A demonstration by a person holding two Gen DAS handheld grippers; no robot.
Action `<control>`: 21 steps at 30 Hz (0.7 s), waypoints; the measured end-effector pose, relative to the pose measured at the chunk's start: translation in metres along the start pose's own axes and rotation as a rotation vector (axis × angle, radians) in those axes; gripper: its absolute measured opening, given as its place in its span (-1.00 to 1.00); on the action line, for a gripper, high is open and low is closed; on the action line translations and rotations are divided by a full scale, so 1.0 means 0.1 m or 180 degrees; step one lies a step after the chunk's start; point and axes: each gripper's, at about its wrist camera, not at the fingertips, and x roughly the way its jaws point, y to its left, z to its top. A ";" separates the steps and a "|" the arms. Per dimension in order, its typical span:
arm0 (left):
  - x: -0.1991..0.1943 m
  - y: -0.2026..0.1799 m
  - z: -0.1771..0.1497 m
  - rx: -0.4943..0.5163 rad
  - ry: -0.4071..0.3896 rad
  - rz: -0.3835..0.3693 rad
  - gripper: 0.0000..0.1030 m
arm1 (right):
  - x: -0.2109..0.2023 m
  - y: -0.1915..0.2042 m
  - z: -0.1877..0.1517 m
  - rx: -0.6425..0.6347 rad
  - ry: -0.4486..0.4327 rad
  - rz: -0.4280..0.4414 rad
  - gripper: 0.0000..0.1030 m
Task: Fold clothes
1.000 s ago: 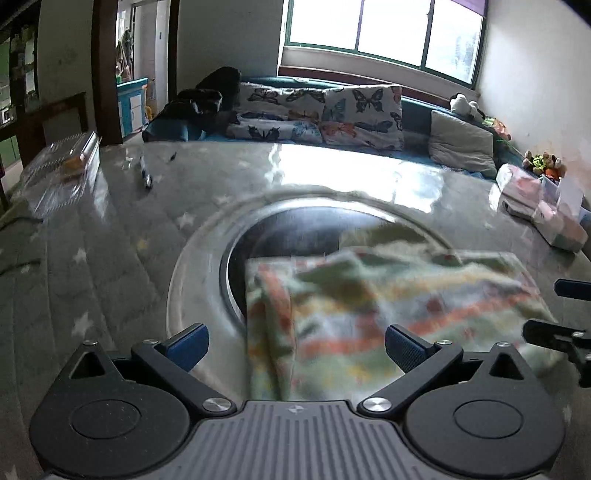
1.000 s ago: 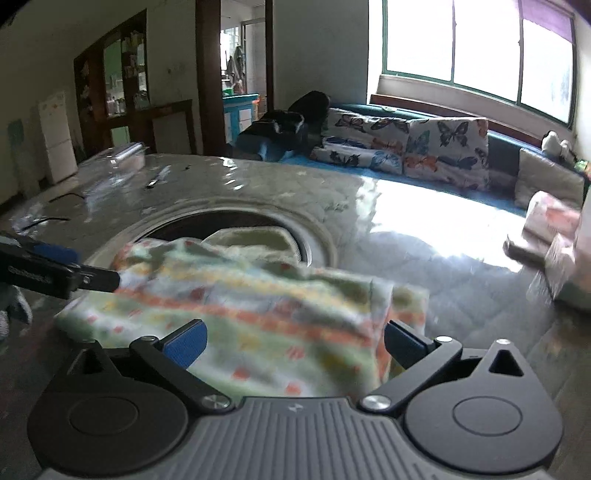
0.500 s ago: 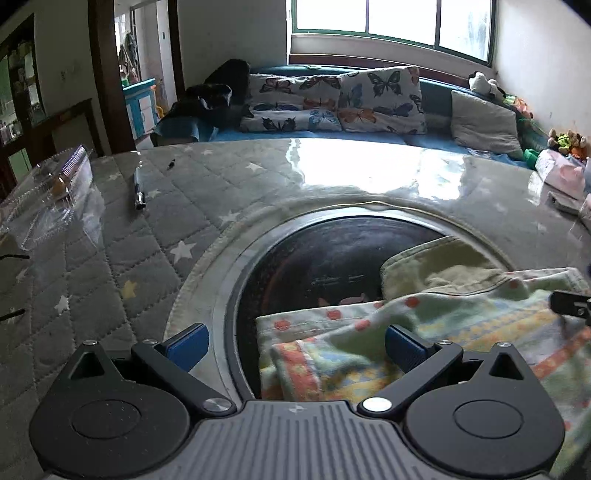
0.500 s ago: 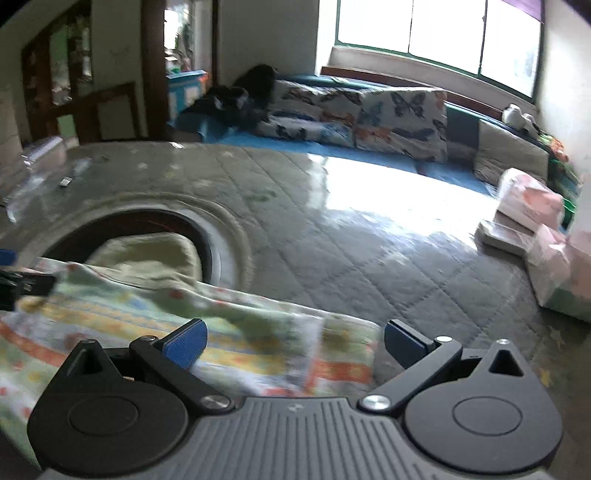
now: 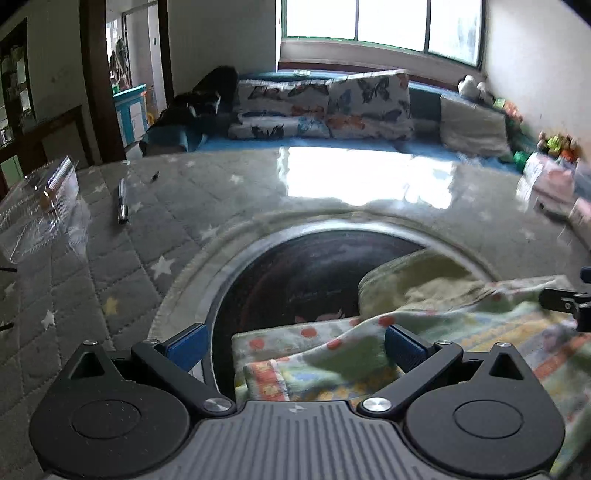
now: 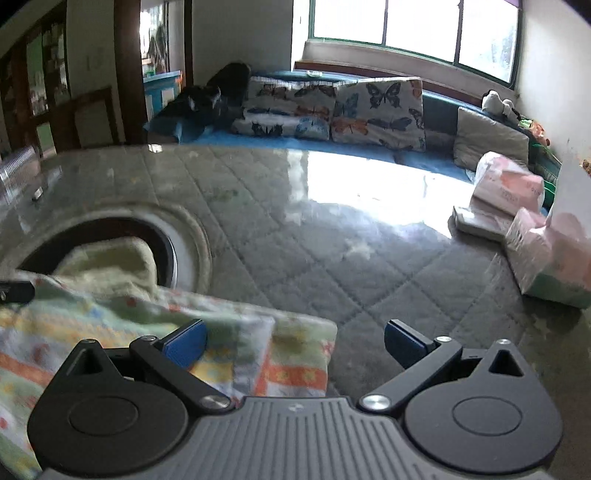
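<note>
Black grippers, blue pads (image 5: 186, 341), seemingly ribbed grey housing

You've got a big window (image 5: 380, 22) across the top of the frame throwing glare on the glossy quilted table (image 5: 258, 192), with butterfly cushions (image 5: 325, 107) on a blue sofa (image 6: 439, 110) below it.

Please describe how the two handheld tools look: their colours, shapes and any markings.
Both look alike. The left tool and right tool each have a grey ribbed body with a small central logo, two black round housings with triangular cut-outs, black link arms on silver pivot screws, and blue fingertips. No cables or sleeves are visible.
</note>
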 end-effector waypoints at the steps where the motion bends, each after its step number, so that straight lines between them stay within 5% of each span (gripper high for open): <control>1: 0.03 0.00 -0.01 0.0000 0.0028 0.0006 1.00 | 0.02 -0.01 -0.02 0.0001 0.0011 -0.0008 1.00; 7: -0.03 0.06 -0.01 -0.0047 0.0021 0.0031 1.00 | -0.11 -0.02 0.01 -0.0030 -0.0075 -0.0062 1.00; 21: -0.13 0.26 -0.19 -0.0078 0.0077 0.0193 1.00 | -0.57 0.58 -0.26 -0.0464 -0.0116 0.0336 1.00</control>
